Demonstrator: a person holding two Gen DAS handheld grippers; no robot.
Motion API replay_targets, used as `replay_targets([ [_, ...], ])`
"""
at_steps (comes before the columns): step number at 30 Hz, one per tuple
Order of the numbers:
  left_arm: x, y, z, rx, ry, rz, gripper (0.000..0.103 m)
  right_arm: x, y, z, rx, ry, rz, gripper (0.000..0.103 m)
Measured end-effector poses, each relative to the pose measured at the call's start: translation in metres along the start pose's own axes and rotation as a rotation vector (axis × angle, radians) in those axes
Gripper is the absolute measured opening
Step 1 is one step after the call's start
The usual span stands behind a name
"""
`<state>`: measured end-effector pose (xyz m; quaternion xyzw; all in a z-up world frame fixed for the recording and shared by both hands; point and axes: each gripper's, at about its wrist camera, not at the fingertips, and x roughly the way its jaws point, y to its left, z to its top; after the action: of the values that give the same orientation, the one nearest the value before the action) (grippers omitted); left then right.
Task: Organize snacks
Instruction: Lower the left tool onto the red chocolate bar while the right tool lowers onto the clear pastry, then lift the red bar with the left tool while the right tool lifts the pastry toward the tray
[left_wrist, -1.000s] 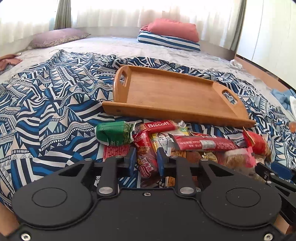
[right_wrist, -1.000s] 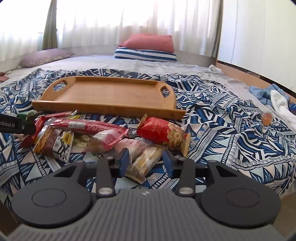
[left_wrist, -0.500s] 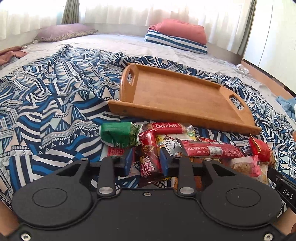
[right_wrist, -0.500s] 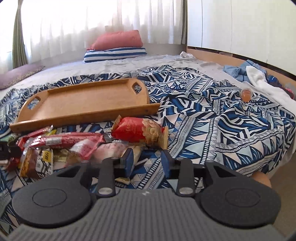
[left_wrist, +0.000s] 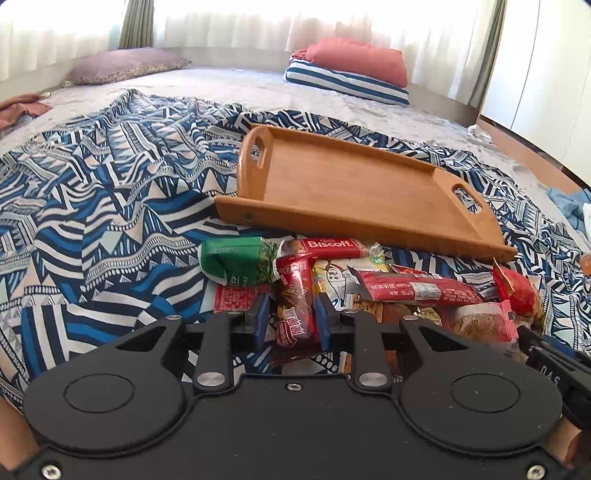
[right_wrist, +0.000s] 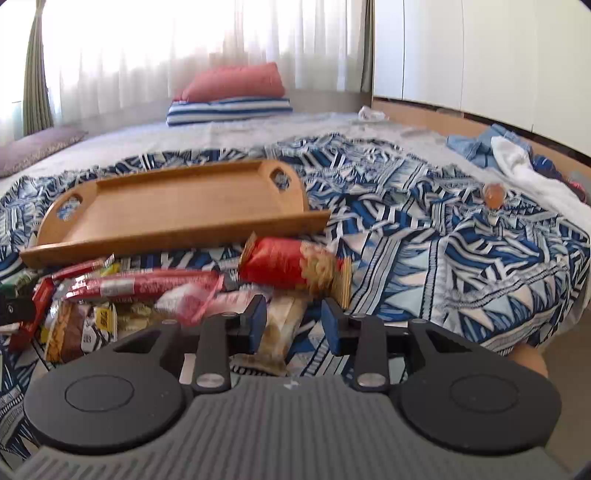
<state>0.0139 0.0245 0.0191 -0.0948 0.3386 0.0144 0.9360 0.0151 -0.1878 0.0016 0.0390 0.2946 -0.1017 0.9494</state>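
A pile of snack packets lies on the patterned bedspread in front of an empty wooden tray (left_wrist: 354, 192), also in the right wrist view (right_wrist: 173, 206). My left gripper (left_wrist: 291, 321) is open, its jaws either side of a dark red snack bar (left_wrist: 295, 302). A green packet (left_wrist: 236, 264), a Biscoff packet (left_wrist: 328, 245) and a long red bar (left_wrist: 417, 290) lie around it. My right gripper (right_wrist: 293, 321) is open over a pale wafer packet (right_wrist: 280, 332). A red peanut bag (right_wrist: 295, 267) lies just beyond it.
Pillows (left_wrist: 351, 70) lie at the bed's far end. Clothes (right_wrist: 517, 158) and a small orange object (right_wrist: 493, 194) lie at the right. The bed edge drops off at the right (right_wrist: 535, 332). A purple pillow (left_wrist: 122, 68) lies far left.
Both grippers have shifted and turned a little over the pile. The right view swung left to right and its jaws now straddle the pale wafer packet. Both stay open.
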Motion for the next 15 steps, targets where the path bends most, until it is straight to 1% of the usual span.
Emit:
replay_targets([
  [3,0.002,-0.001,-0.001,0.004,0.003,-0.005,0.026,0.001,0.005,-0.002,-0.019,-0.001,0.005,0.040],
  [6,0.005,-0.002,0.000,0.009,0.009,-0.032,0.034,0.003,0.008,-0.004,-0.030,0.002,0.007,0.038],
  [11,0.012,0.000,0.004,-0.014,0.010,-0.044,0.034,0.009,0.011,-0.005,-0.038,0.012,0.011,0.037],
  [13,0.018,0.006,0.005,-0.058,0.028,-0.082,0.034,0.010,0.010,-0.007,-0.035,0.008,0.017,0.035],
  [14,0.022,0.012,0.005,-0.114,0.050,-0.113,0.032,0.010,0.009,-0.007,-0.035,0.004,0.021,0.035],
  [15,0.025,0.020,0.005,-0.182,0.063,-0.145,0.025,0.009,0.008,-0.007,-0.034,0.001,0.026,0.034],
])
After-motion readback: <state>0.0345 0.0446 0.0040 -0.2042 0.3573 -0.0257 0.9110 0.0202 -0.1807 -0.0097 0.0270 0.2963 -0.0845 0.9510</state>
